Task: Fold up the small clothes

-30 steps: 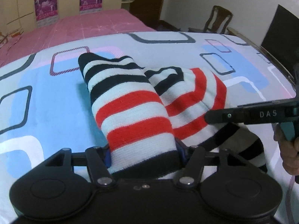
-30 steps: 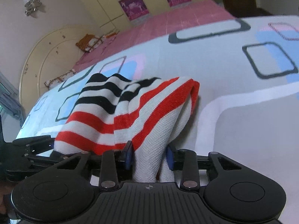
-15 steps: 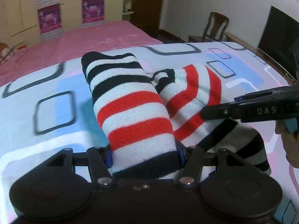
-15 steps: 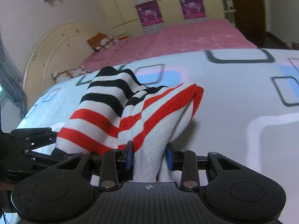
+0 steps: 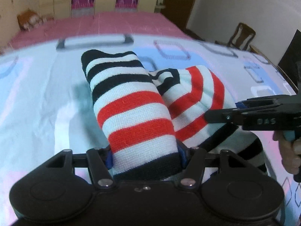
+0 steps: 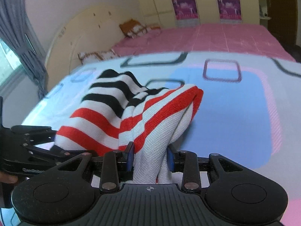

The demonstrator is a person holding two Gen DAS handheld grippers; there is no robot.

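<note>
Nearest me, the left tongs (image 5: 145, 157) have the black cuff edge of the striped knit garment (image 5: 131, 101) between their blue pads, jaws opening, cloth still touching both pads. At 3 o'clock in the left view, the right tongs (image 6: 150, 158) are clenched on a bunched white-and-red fold of the same garment. The garment hangs from both grips, draped in two humps just over the patterned bed cover (image 6: 235, 116), its black-striped end toward 12 o'clock. Judgement: the fold is mid-way; one doubling exists, but the piece is not yet laid flat or squared. Beyond lies the pink bedspread (image 6: 216, 37).
</note>
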